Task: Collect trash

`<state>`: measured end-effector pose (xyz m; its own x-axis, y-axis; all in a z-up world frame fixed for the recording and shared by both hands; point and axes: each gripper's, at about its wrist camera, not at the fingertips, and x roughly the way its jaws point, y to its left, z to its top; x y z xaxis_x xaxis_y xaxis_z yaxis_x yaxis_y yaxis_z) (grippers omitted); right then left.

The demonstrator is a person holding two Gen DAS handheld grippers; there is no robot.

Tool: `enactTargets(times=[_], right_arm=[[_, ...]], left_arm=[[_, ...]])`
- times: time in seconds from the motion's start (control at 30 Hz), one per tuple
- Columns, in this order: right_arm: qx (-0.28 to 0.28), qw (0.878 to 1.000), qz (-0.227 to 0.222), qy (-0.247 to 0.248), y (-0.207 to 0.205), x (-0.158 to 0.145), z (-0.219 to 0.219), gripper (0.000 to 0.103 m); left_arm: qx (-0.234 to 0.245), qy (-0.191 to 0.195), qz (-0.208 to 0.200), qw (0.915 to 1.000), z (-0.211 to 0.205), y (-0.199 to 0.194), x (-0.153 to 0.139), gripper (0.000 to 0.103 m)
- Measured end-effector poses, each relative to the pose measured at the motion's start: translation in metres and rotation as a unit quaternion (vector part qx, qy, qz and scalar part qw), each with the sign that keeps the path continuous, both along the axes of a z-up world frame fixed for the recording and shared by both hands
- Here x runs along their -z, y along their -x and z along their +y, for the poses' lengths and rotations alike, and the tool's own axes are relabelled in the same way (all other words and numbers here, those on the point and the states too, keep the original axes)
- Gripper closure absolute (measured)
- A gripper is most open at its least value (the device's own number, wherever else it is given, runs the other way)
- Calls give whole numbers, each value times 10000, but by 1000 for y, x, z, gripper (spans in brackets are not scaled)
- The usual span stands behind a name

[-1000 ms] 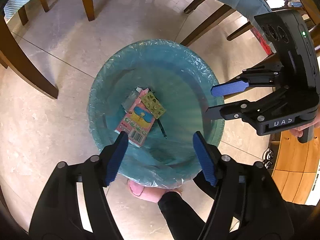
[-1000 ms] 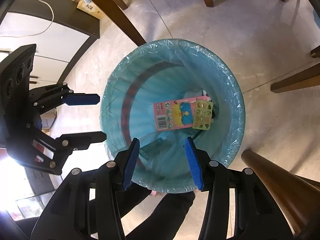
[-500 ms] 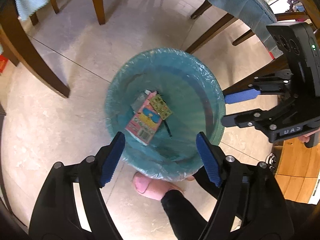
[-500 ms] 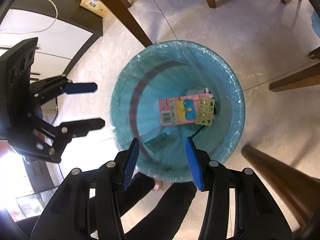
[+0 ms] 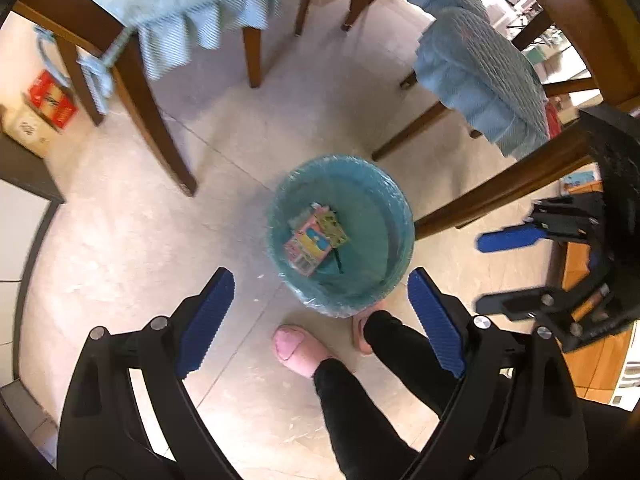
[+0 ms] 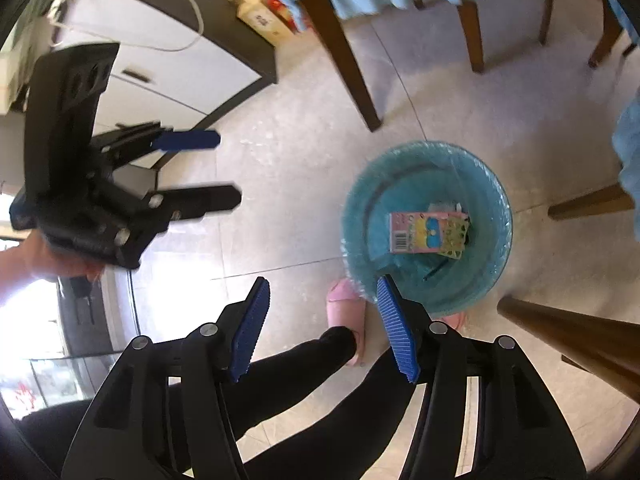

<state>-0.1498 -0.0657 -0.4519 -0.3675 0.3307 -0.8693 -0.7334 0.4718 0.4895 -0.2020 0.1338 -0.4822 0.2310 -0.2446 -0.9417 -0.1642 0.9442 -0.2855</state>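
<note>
A teal bin [image 5: 396, 216] lined with a plastic bag stands on the tiled floor, well below both grippers. Inside it lie a pink carton [image 5: 308, 246], a yellow-green blister pack [image 5: 334, 228] and a thin dark stick. The right wrist view shows the same bin [image 6: 368, 200], carton [image 6: 412, 232] and blister pack [image 6: 454, 236]. My left gripper [image 5: 320, 276] hangs high over the bin's near rim, its jaws opening wide with nothing between them. To its right, my right gripper [image 6: 323, 282] is also empty and its jaws are opening. Each gripper shows in the other's view: right [image 5: 479, 273], left [image 6: 226, 168].
Wooden chair legs [image 5: 160, 132] and blue seat cushions [image 5: 476, 76] ring the bin. A person's pink slippers [image 5: 300, 346] and black trouser legs [image 5: 360, 408] stand just beside it. A cardboard box [image 5: 36, 120] sits by a white cabinet [image 6: 168, 68] at the left.
Both grippers have risen away from the bin, which now looks much smaller. The jaws of both stand wider apart. The trash in the bin has not moved.
</note>
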Motion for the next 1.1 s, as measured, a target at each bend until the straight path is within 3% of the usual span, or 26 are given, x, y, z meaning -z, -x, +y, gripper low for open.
enactTargets(times=[0.2, 0.33, 0.57, 0.8, 0.97, 1.1], right_arm=[[-250, 9993, -130, -242, 12, -72, -3, 42], [-352, 9983, -170, -437, 18, -121, -3, 42], [-335, 9959, -387, -741, 9, -200, -8, 42], [656, 9866, -1062, -1049, -37, -286, -42, 37], [1741, 9623, -1645, -1290, -70, -339, -84, 37], [2128, 9450, -2141, -1260, -87, -363, -105, 35]], left_arm=[[-333, -275, -154, 9989, 20, 3, -67, 17], [-450, -504, -390, 9969, 30, 1, -112, 9], [-447, -539, -642, 9955, 24, -12, -182, 9], [-422, -480, -1140, 9914, 10, -27, -258, 7], [-81, -629, -1758, 9824, -10, -55, -322, 7], [201, -852, -2188, 9718, -31, -78, -360, 7]])
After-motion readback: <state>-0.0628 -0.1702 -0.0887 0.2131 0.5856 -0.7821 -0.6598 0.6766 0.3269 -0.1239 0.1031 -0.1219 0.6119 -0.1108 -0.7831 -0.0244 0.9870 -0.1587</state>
